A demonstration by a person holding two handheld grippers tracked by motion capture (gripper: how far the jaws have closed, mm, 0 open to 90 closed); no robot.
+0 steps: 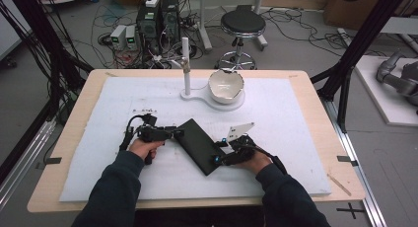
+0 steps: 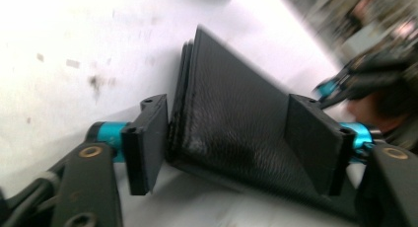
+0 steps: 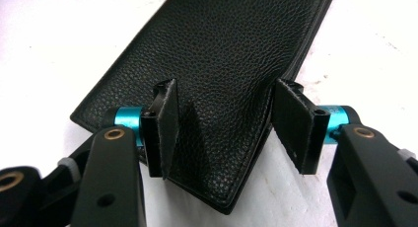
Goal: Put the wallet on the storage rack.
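The black leather wallet (image 1: 198,144) lies flat and slantwise on the counter (image 1: 296,123) – light, supple, grainy. Left gripper (image 2: 231,143) clamps 1 end; right gripper's (image 3: 224,131) jaws straddle the other, not clearly pinching – hold the stitched edges.

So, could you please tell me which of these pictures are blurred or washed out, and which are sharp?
Left gripper view: motion-blurred, the white table cover glared out, the black leather wallet smeared at its edges. Right gripper view: sharp, the wallet's grain crisp, the cover overexposed at the corners. High view: evenly lit and soft, with a highlight on the white bowl.
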